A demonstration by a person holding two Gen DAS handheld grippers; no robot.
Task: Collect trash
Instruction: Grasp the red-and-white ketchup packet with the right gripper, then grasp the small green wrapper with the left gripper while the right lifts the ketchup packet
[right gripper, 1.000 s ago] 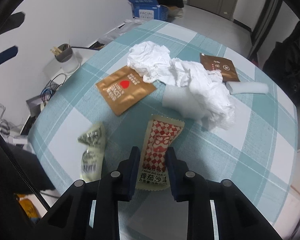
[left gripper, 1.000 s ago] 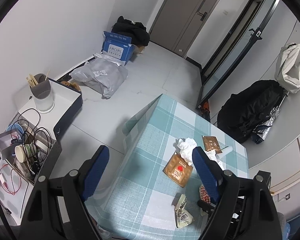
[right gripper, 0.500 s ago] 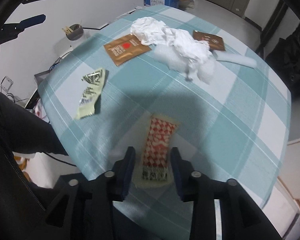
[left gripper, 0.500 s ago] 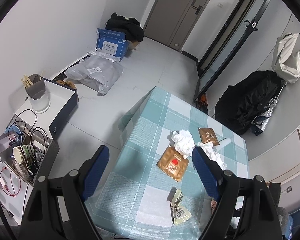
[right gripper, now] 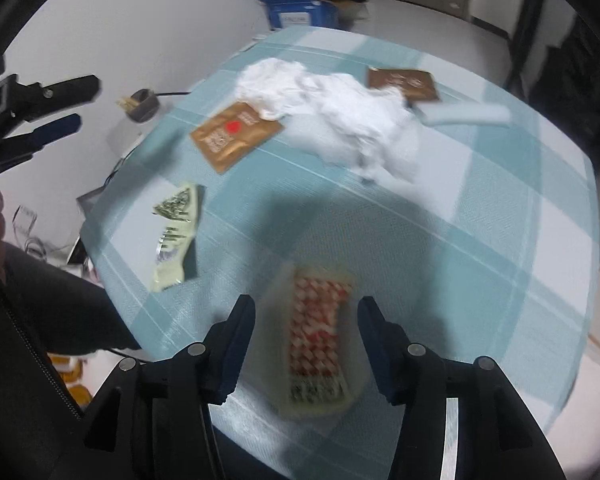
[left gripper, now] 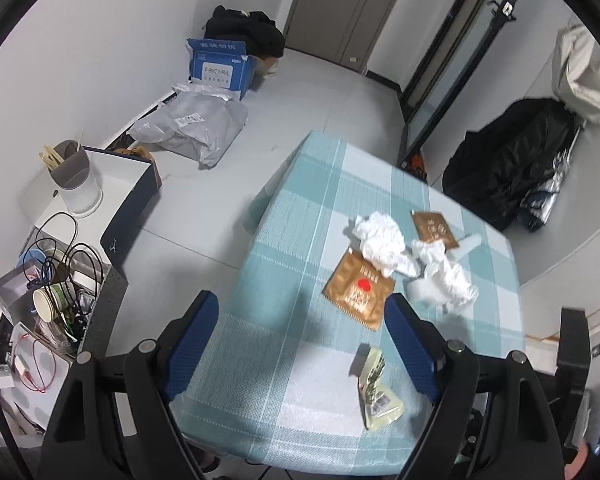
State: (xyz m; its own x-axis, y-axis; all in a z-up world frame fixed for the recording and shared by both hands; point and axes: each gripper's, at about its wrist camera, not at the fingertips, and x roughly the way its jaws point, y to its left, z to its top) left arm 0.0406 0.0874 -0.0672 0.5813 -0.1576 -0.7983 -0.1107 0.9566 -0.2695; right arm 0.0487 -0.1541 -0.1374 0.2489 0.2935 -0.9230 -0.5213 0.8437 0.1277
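The tabletop (right gripper: pixel 480 220), under a teal and white checked cloth, fills most of the right wrist view and spreads out below and ahead of both grippers. Ahead of the right gripper (right gripper: pixel 306 320), toward the far side, lies a heap of crumpled white tissue (right gripper: pixel 340 120); a gold packet with a red heart (right gripper: pixel 234 136) sits partly under its left end, a brown sachet (right gripper: pixel 404 84) lies at its far right end, and a pale tube-shaped wrapper (right gripper: pixel 466 114) lies just right of it. Ahead and to the left of this gripper is a pale green wrapper (right gripper: pixel 176 236), flat on the cloth. The right gripper is released, its fingers spread wide, and the red and white checked sauce packet (right gripper: pixel 318 340) shows between them, blurred, touching neither one; whether it rests on the cloth I cannot tell. The left gripper (left gripper: pixel 302 344) hangs high over the near left edge of the tabletop, fingers wide apart and holding nothing, with the green wrapper below its right finger.
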